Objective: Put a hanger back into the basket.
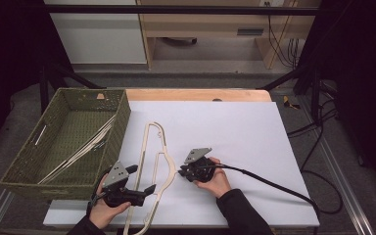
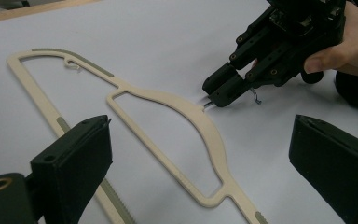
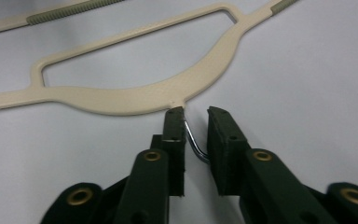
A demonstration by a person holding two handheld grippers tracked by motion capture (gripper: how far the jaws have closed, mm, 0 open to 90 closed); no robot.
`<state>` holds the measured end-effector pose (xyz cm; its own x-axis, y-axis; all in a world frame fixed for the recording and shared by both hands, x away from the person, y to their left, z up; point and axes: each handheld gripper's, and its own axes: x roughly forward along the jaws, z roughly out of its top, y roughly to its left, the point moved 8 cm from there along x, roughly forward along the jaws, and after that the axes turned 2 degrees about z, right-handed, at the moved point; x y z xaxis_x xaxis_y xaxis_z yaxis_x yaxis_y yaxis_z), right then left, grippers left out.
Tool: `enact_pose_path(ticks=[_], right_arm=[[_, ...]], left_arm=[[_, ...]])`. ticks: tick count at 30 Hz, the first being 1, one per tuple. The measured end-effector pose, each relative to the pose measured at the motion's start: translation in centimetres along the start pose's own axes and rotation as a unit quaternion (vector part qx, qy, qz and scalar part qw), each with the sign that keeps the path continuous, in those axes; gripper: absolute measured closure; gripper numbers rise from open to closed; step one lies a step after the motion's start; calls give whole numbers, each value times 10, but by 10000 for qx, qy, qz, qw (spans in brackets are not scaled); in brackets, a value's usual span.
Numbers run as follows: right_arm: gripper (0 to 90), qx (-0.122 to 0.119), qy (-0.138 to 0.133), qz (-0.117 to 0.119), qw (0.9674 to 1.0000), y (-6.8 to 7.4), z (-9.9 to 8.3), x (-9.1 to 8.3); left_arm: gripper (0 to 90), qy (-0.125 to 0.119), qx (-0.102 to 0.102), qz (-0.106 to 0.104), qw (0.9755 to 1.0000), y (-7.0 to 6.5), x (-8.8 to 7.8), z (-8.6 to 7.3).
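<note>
A cream plastic hanger lies flat on the white table top, its thin metal hook pointing toward my right hand. My right gripper rests low on the table with the hook between its jaws. The wire lies against one pad, with a narrow gap to the other. The left gripper view shows the same right gripper at the hanger's neck. My left gripper stands wide open near the front edge, its jaws on either side of the hanger's lower arm without touching it.
A green woven basket stands at the table's left with several pale hangers lying in it. A black cable trails from my right gripper across the sheet to the right edge. A wooden strip borders the far side.
</note>
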<state>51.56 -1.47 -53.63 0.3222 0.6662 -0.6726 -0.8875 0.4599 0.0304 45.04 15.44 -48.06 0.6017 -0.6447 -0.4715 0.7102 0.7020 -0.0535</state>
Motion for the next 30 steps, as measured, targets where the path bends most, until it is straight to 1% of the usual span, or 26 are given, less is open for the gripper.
enact_pose_path(ticks=[3,7,8,9,11,12,13,15,19,22,24,25,27,28,29,30], right_arm=[[860,-31,-4,44,10000,1,0,0],[872,-57,46,117,9999,1,-1,-1],[875,-21,63,125,9999,1,-1,-2],[879,-59,55,184,9998,2,-1,-2],[881,-9,103,275,9996,4,-1,-3],[882,1,124,283,9995,5,-2,-4],[883,-25,149,347,9993,6,-2,-5],[885,51,199,430,9989,10,-3,-6],[888,61,210,587,9980,20,-5,-7],[881,62,198,604,9980,23,-6,-8],[822,91,125,604,9981,23,-5,-6],[818,22,101,560,9984,22,-5,-6],[813,62,94,567,9983,23,-5,-5],[814,42,91,561,9984,23,-5,-5],[823,-66,73,528,9986,23,-5,-5],[832,-112,77,513,9986,23,-6,-5]], left_arm=[[60,8,-6,-5,10000,0,0,0],[60,12,-7,0,10000,1,0,-1],[60,14,-10,-1,10000,1,0,-1],[60,17,-14,-4,10000,1,0,-1],[60,15,-8,6,10000,1,0,-1],[60,20,-14,6,10000,1,0,-1],[60,23,-9,7,10000,1,0,-2],[60,40,20,13,10000,1,0,-2],[60,46,20,11,10000,0,0,-3],[60,52,12,0,10000,0,0,-3],[60,59,23,-5,10000,-1,0,-3],[60,63,26,-9,10000,-1,1,-3],[60,73,28,-15,10000,-1,1,-4],[60,85,30,-20,10000,-1,1,-4],[60,92,32,-20,10000,-1,2,-4],[60,102,36,-20,9999,-2,2,-4]])
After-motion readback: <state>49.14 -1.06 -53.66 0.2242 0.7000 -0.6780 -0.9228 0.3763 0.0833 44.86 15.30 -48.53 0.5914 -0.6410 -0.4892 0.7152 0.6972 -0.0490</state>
